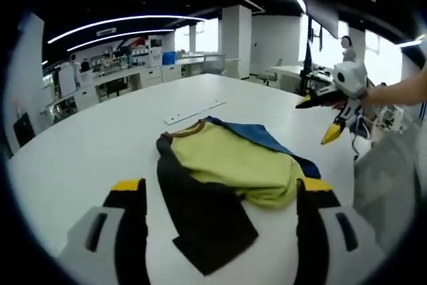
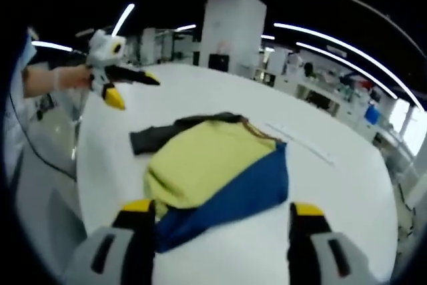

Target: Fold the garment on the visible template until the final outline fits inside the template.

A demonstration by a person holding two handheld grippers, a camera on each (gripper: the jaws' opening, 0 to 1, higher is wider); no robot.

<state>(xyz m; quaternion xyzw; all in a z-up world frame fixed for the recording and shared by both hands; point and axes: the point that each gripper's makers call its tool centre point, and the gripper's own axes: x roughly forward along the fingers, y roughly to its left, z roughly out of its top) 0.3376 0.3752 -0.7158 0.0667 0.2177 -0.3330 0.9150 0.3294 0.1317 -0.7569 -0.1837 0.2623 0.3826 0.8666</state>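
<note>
Nearest in the left gripper view, the left gripper (image 1: 220, 198) stood released, jaws spread and empty, over the table (image 1: 87, 145). Between and just beyond them lay the garment (image 1: 223, 178), crumpled, its black sleeve reaching toward the camera. The right gripper (image 1: 330, 115) hovered apart, released. Soft, light cloth; I would pinch a hem or sleeve edge.

Right gripper view: the right gripper (image 2: 217, 221) was released above the garment's (image 2: 213, 168) blue edge, the left gripper (image 2: 123, 88) well beyond, jaws parted.
</note>
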